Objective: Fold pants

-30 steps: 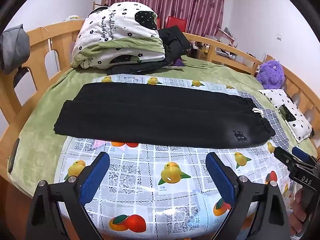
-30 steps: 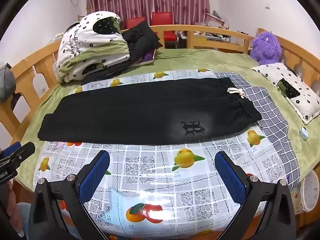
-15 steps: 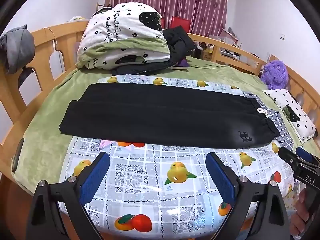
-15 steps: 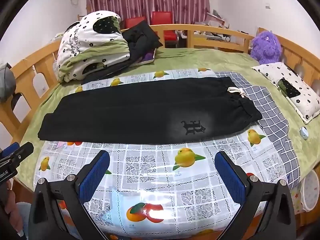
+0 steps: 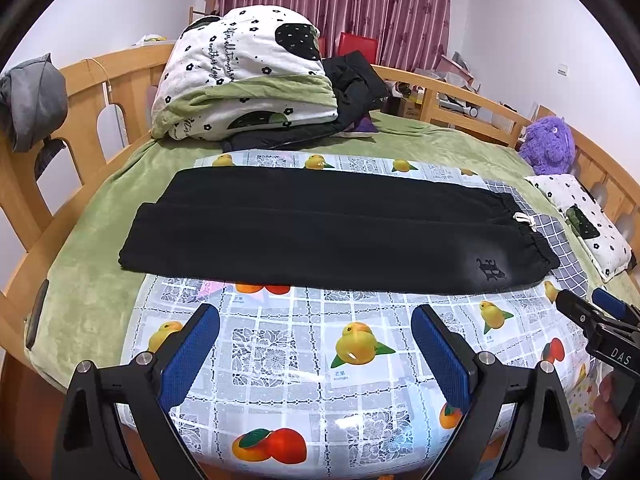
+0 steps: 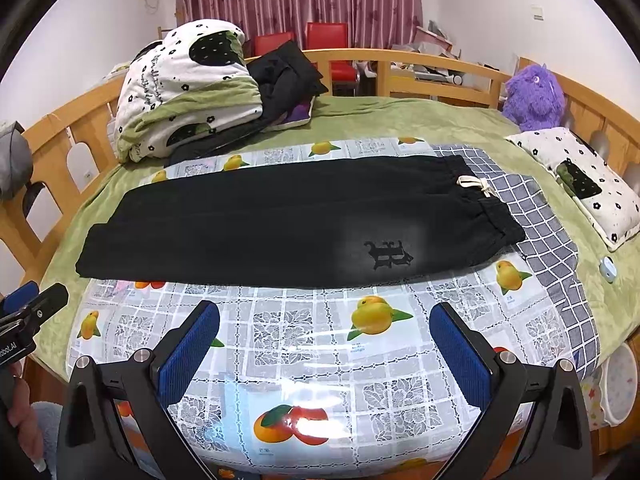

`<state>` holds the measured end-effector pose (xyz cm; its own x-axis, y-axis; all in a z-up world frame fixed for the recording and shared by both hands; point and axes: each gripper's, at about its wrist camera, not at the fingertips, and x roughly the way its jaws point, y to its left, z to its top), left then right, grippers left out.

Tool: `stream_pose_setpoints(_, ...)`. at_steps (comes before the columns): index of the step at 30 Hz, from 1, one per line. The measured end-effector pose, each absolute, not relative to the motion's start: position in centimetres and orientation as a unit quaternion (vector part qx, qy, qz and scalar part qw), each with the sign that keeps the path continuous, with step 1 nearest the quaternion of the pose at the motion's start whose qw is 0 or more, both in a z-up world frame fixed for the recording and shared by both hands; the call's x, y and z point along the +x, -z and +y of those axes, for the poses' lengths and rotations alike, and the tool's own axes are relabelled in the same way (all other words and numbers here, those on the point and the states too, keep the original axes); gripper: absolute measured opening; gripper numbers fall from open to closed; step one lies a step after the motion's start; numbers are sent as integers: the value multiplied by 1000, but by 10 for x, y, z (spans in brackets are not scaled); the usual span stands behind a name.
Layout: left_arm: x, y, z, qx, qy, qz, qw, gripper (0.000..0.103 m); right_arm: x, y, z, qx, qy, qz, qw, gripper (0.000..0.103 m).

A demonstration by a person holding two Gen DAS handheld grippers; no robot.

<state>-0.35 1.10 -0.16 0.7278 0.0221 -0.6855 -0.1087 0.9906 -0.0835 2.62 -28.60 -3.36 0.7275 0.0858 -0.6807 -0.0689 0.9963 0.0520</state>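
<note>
Black pants [image 5: 328, 232] [image 6: 288, 220] lie flat across a fruit-print plastic cloth [image 5: 304, 344] [image 6: 304, 332] on the bed, folded lengthwise, one leg on the other. The waistband with its white drawstring [image 6: 476, 186] points right, the leg cuffs left. A dark logo [image 6: 388, 254] marks the near hip. My left gripper [image 5: 316, 320] hovers open over the cloth, short of the pants' near edge. My right gripper [image 6: 324, 316] is open too, likewise short of the pants, with nothing between its fingers. Each gripper shows at the other view's edge, held by a hand.
A folded floral quilt [image 5: 244, 76] and dark clothes [image 5: 356, 80] are piled at the bed's far side. A purple plush toy [image 6: 532, 96] and a floral pillow [image 6: 580, 180] lie on the right. Wooden rails [image 5: 100, 92] ring the bed. A grey checked cloth [image 6: 548, 240] lies under the waistband.
The left wrist view has shifted slightly, so the pants sit a little higher and further right in it. The right gripper has hardly moved. Both stay open; the pants lie unchanged.
</note>
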Motion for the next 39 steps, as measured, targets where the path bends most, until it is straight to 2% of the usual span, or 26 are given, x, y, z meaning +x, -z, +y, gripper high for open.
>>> stream_pose_setpoints(39, -3, 1, 6, -53, -33, 367, 928, 96, 26, 34, -287, 15, -42, 367, 929, 103)
